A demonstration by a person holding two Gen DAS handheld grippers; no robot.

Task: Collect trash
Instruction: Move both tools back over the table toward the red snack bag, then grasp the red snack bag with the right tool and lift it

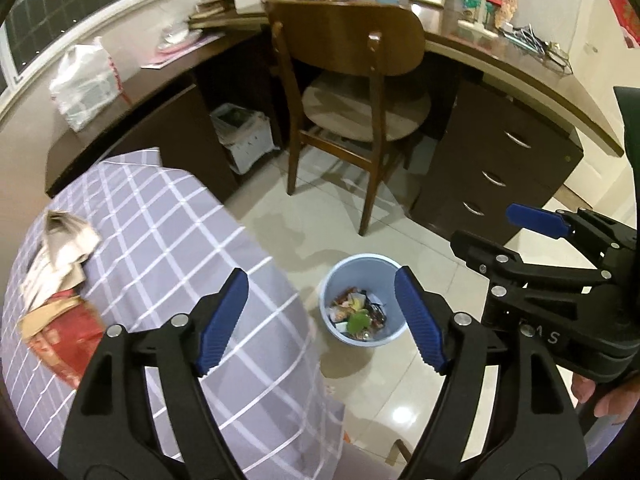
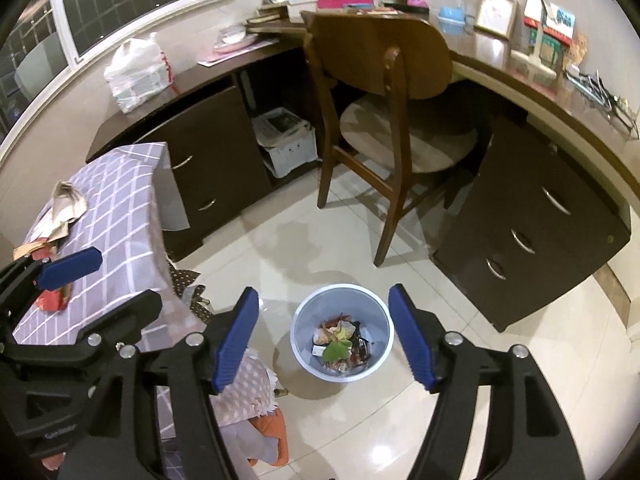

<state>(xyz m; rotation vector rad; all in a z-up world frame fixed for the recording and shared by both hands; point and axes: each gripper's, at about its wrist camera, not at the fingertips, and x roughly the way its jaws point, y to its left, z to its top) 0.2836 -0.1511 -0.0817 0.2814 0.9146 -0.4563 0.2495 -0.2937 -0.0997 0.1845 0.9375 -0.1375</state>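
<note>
Standing on the tiled floor [image 2: 460, 360], pale blue bin [image 2: 304, 320] holding wrappers and a green leaf [image 2: 334, 350]; left hand-held gripper [image 1: 322, 322] spread wide, empty; right hand-held gripper [image 2: 324, 336] spread wide, empty, above the bin; crumpled paper and red packaging [image 1: 60, 312] lying on the checked-cloth table [image 1: 168, 216]; wooden chair [image 2: 384, 92] beyond.

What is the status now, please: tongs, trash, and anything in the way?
Left tongs open, empty. Right tongs open, empty. Paper scraps on checked cloth; bin on floor, partly filled. Nothing blocking the bin.
</note>
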